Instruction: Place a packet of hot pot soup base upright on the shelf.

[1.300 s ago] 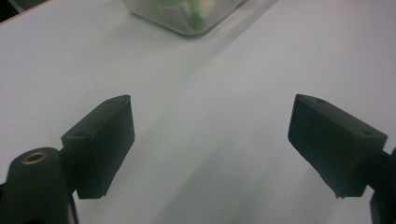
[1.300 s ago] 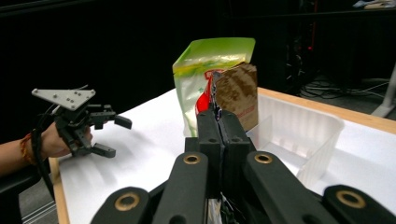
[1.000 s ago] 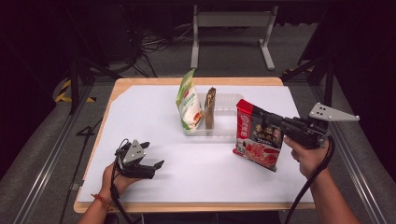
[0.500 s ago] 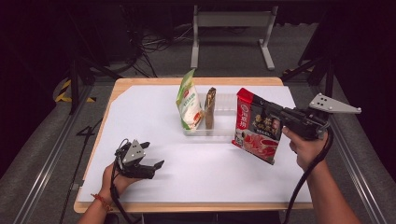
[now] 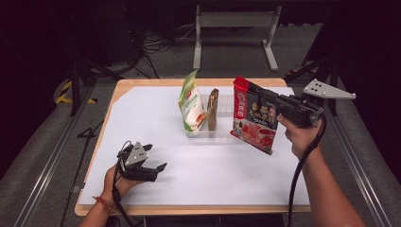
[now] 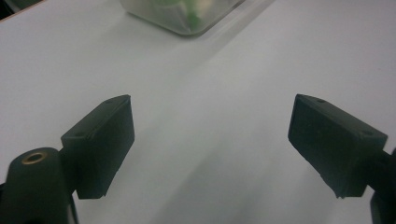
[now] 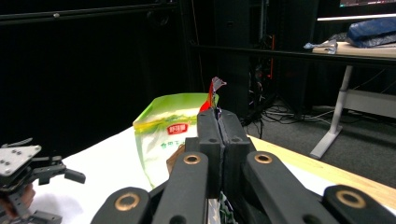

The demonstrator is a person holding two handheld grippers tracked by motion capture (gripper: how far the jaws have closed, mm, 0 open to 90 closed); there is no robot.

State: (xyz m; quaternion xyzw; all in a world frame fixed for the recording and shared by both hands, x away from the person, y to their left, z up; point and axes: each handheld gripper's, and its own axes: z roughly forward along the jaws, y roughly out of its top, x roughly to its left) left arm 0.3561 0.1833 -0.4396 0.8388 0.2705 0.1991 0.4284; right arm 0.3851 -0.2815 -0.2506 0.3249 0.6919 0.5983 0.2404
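1. Left hand-held gripper, lower left of the high view: jaws wide apart, nothing between them, low over the white surface.
2. Right hand-held gripper, right of centre: jaws clamped tight on the top edge of the red snack packet, which hangs tilted in the air just right of the clear tray.
3. Tray, centre frame, holds a green pouch and a brown packet, both upright.
4. Step, as I read it: carrying the red packet to the tray. Next: line it up upright over the free slot right of the brown packet, lower, release.
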